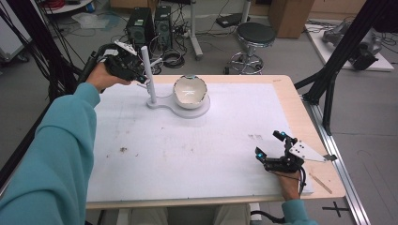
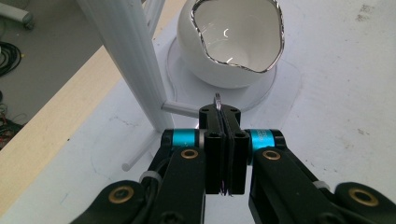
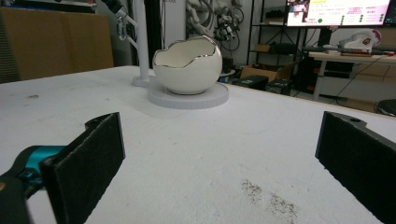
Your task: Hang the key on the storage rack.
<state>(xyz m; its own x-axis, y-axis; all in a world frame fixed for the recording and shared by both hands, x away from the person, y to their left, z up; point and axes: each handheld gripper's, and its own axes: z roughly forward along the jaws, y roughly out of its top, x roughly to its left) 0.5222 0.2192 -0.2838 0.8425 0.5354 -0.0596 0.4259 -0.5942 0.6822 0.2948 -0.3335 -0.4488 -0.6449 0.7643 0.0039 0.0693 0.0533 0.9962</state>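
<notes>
Thin metal ring point(image 2: 218, 100) clenched edge-on in left gripper point(image 2: 225, 122), far left, just beside white pegged stand point(image 1: 149, 75) and white eggshell-shaped bowl point(image 1: 190, 91). Risk: ring slips or knocks a peg. Right gripper point(image 1: 271, 146) released, near right on bench point(image 1: 187, 154).

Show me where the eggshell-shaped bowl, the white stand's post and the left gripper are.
eggshell-shaped bowl point(image 2: 219, 70): left gripper view, its white outer wall.
white stand's post point(image 1: 148, 70): high view, mid-height of the upright.
left gripper point(image 2: 223, 135): left gripper view, between its closed fingertips.
</notes>
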